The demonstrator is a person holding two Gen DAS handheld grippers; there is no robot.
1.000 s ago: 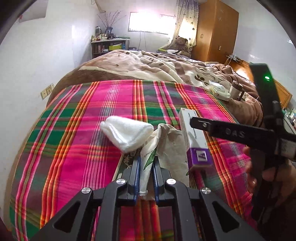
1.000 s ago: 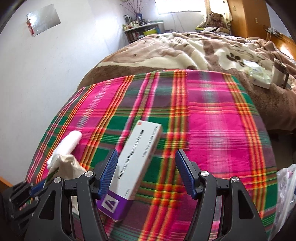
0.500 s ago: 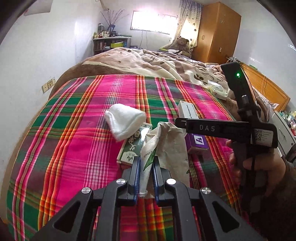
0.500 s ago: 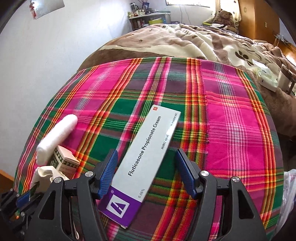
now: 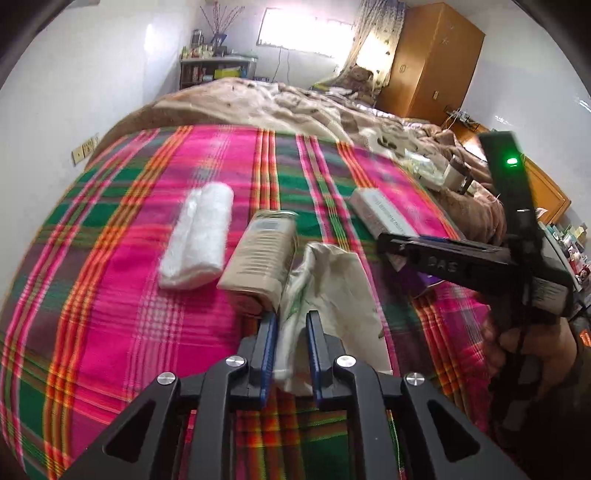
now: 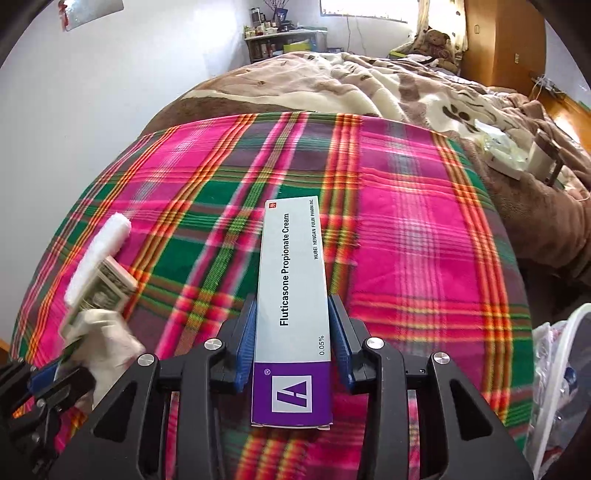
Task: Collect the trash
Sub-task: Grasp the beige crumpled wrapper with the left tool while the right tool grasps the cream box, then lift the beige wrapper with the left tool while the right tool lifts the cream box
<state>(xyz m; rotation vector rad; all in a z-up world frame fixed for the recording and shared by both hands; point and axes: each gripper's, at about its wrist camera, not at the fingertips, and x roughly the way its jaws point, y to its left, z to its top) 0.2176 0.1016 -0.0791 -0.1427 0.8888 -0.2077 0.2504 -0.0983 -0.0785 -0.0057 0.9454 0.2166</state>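
Bright window (image 5: 295,31), wooden wardrobe (image 5: 432,59)

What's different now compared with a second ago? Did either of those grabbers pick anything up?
Yes. The right hand-held gripper was open around the cream box and has now shut on it. The left hand-held gripper has kept its grip on the crumpled wrapper and pulled it aside, uncovering the beige box. The white roll stays on the plaid blanket.

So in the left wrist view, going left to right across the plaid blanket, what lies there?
White rolled towel → beige carton → crumpled wrapper held in the left gripper → cream box, its near end hidden by the right gripper.
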